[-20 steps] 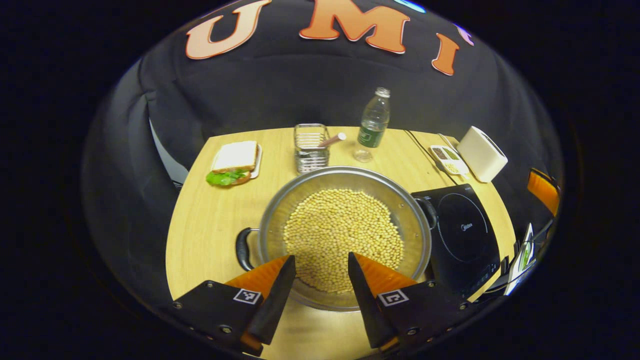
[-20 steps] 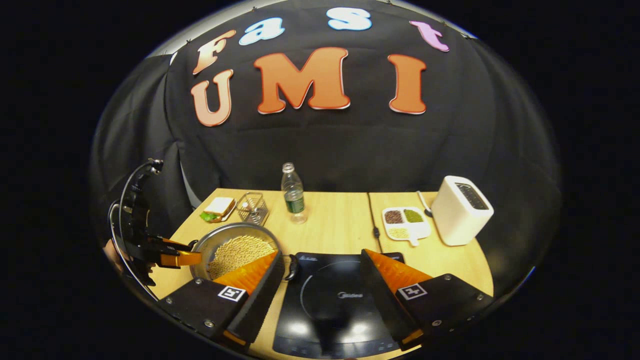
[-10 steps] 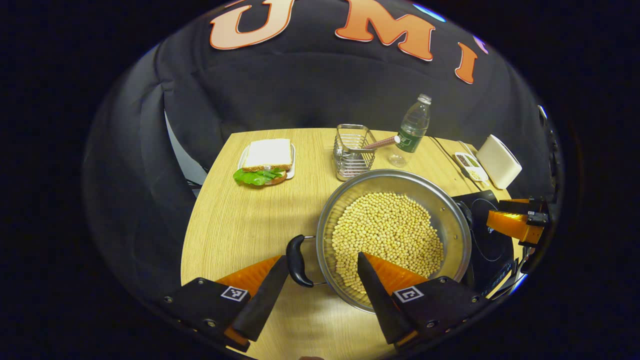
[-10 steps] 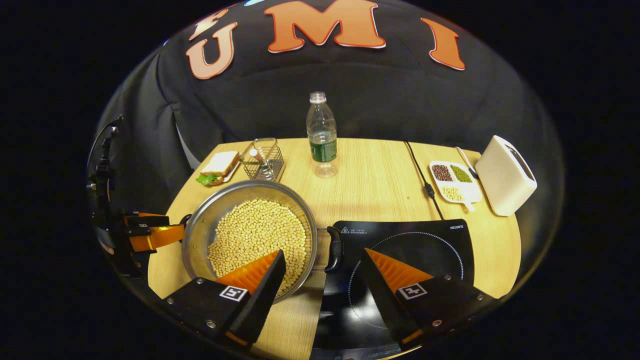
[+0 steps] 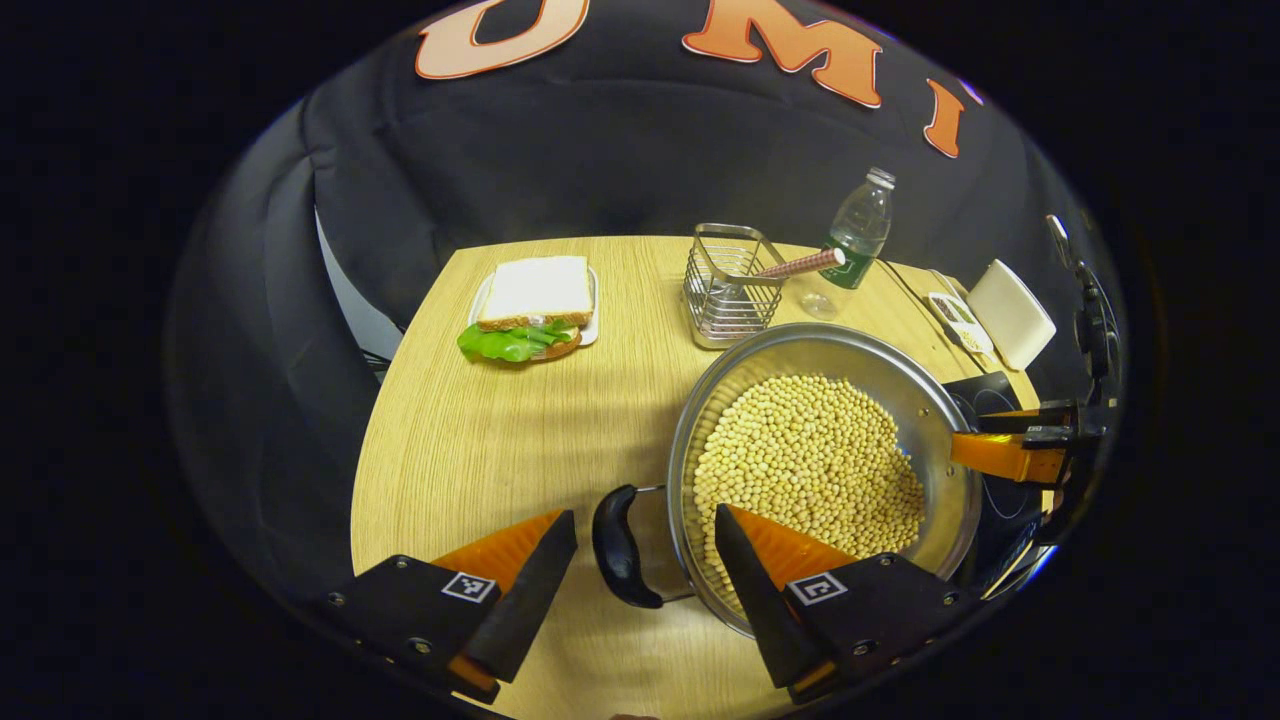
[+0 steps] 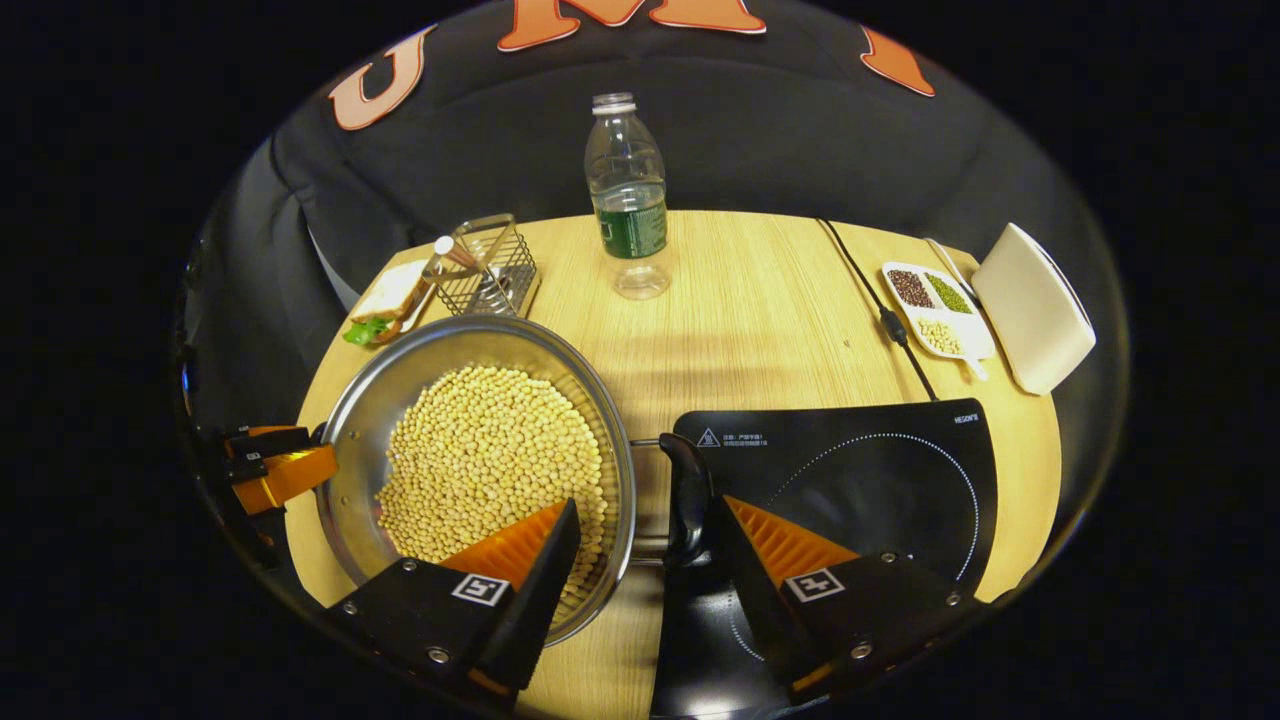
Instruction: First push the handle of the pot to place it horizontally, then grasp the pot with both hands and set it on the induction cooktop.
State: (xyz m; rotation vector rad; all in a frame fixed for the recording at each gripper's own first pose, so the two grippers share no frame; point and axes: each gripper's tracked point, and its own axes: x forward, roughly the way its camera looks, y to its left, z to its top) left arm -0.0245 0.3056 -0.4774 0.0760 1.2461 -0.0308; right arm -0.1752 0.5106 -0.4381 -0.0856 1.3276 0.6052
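the pot (image 5: 820, 470) of pale beans sits on the wooden surface (image 5: 480, 430), just left of the induction cooktop (image 6: 850, 470). the left hand-held gripper (image 5: 640, 590) is spread wide around the pot's near black handle (image 5: 618, 547), not pressing it. the right hand-held gripper (image 6: 645, 585) is likewise released, its fingers straddling the opposite handle (image 6: 688, 498) at the cooktop's edge.

Not much I can actually read here. The induction cooktop (image 6: 850, 480) carries a small warning triangle (image 6: 707, 437) at its far left corner, and the line of print (image 6: 745, 438) beside it is too fine to make out. Same goes for the corner mark (image 6: 966, 419). My right gripper (image 6: 645, 505) and left gripper (image 5: 644, 512) each wear black-and-white coded squares (image 6: 479, 588), no letters.
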